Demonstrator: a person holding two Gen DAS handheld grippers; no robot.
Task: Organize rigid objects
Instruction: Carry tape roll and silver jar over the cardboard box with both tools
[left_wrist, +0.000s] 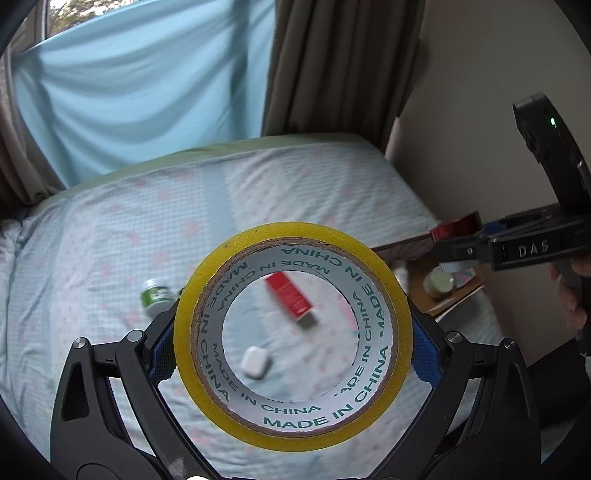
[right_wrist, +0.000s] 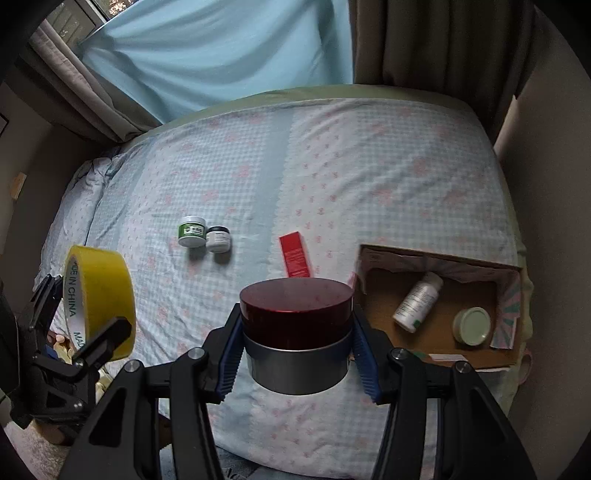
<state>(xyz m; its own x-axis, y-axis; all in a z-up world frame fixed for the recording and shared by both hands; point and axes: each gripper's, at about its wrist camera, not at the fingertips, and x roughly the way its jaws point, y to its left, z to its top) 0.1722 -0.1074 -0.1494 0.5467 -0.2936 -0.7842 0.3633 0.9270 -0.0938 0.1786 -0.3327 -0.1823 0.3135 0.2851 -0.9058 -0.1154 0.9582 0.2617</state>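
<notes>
Above the bed (right_wrist: 332, 166), left gripper (left_wrist: 291, 341) fingers clasped a yellow tape roll (left_wrist: 291, 432); right gripper (right_wrist: 297, 343) fingers held a red-lidded jar (right_wrist: 295, 314) beside the cardboard box (right_wrist: 373, 306).

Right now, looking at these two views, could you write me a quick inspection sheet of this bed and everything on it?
Surface: checked pale-blue bedsheet with pink motifs, rumpled.
Job's things: yellow roll of tape in the left gripper; round red-lidded metal tin in the right gripper; open cardboard box holding a white plastic bottle and a pale-green-lidded jar.
Clutter: green-labelled white jar touching a smaller dark-labelled jar; flat red packet; small white rounded case.
Grippers: both sets of fingers closed on their loads.
Cables: nothing seen.
Surroundings: light-blue curtain, brown drapes, beige wall.
</notes>
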